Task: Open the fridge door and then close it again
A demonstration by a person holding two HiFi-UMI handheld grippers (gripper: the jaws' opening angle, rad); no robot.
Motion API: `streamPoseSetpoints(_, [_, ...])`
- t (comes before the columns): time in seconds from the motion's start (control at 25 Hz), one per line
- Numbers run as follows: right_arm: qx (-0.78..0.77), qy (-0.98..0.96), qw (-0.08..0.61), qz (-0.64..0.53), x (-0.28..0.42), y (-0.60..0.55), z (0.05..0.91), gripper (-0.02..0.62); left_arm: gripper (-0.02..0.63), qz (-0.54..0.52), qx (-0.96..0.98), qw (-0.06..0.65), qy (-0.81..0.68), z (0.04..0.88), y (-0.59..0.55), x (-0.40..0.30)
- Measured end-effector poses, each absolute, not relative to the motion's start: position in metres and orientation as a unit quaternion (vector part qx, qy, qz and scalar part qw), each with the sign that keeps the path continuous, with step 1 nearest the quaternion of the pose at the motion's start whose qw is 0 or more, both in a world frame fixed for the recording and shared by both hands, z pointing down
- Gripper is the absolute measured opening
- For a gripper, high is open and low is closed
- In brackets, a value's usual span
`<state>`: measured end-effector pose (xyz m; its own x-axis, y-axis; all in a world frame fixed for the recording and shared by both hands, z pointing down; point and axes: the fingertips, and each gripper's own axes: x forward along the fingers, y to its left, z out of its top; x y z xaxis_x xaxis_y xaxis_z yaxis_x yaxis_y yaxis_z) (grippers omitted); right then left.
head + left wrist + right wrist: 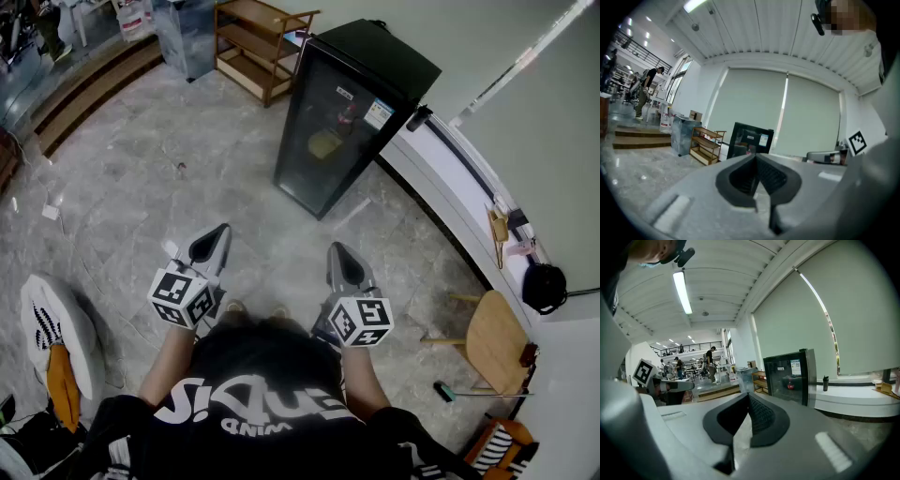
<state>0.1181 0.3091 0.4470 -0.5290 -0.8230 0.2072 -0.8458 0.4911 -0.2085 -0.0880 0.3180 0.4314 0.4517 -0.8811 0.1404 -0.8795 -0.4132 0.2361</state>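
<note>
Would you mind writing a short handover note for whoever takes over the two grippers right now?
Grippers: the left gripper is shut and empty. The right gripper is shut and empty too. Both are held level, well short of the fridge.
Things: the fridge stands ahead, its glass door closed.
Done: nothing that shows; neither gripper touches the door.
Left: step up, pull the door open, then close it again.

Bright, even light in my views; ceiling tube light glares white; both gripper views bow and blacken at the edges; foreground soft.
</note>
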Motion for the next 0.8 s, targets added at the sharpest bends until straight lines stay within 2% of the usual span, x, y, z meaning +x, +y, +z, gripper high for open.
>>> streamPoseSetpoints(0.8, [0.515,-0.844,0.032,0.146,0.088,0.284,0.453,-0.003,0.002,-0.007,0.859,0.149,-0.49,0.444,0.276,-0.116])
